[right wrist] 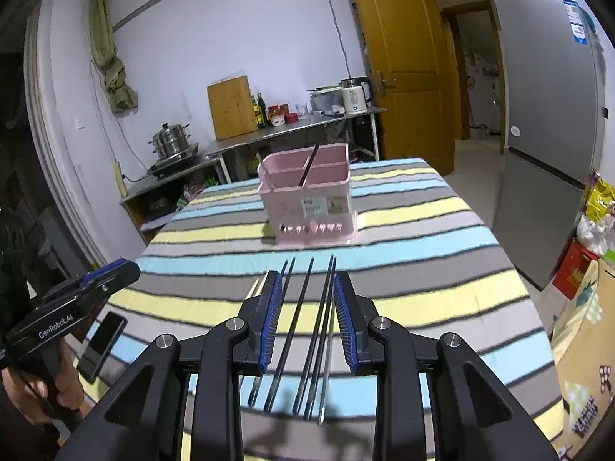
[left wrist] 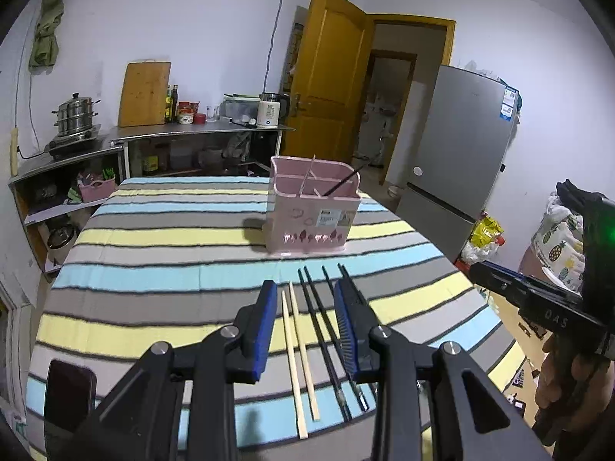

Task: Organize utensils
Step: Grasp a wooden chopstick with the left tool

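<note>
Both the left gripper point(left wrist: 305, 324) and right gripper point(right wrist: 305, 317) hover parted and empty over chopsticks point(right wrist: 311, 330) lying before the pink holder point(right wrist: 307, 199), thin, light, stiff, likely slippery, best pinched mid-shaft.

A pink plastic utensil holder point(left wrist: 313, 215) stands upright on the striped tabletop point(left wrist: 153, 253), its top split by dividers into compartments, with a sticker and a row of small cut-outs on its near wall. One black chopstick point(left wrist: 342, 182) leans tilted in a compartment, its tip poking above the rim. In front of the holder, apart from it, a pair of pale wooden chopsticks point(left wrist: 298, 357) lies flat beside several black chopsticks point(right wrist: 307, 330), all roughly parallel and pointing toward the holder.
</note>
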A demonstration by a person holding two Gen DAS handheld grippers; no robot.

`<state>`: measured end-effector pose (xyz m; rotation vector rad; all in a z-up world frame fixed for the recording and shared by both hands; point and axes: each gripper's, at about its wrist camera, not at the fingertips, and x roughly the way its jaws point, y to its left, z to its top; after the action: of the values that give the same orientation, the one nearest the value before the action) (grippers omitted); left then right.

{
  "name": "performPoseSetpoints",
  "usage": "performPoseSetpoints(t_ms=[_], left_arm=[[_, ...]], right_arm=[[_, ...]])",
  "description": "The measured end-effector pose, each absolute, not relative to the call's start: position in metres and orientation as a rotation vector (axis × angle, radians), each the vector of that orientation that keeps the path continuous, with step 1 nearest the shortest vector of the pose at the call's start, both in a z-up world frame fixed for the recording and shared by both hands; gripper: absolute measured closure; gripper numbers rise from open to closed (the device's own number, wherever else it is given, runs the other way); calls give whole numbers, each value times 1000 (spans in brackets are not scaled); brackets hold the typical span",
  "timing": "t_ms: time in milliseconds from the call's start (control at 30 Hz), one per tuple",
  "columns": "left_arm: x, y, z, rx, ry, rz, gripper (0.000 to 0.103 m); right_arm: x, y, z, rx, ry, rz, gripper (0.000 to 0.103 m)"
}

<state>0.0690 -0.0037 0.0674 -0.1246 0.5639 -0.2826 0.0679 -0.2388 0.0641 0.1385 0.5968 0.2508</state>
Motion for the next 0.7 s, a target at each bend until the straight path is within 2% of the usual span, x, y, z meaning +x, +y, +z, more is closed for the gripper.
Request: performPoseSetpoints(t_ms=[267, 700], left_arm=[[52, -10, 46, -113, 596, -286, 71], [67, -12, 21, -107, 665, -285, 71]], right_arm=[[56, -230, 43, 106, 623, 263, 74], [74, -233, 25, 130, 702, 258, 74]])
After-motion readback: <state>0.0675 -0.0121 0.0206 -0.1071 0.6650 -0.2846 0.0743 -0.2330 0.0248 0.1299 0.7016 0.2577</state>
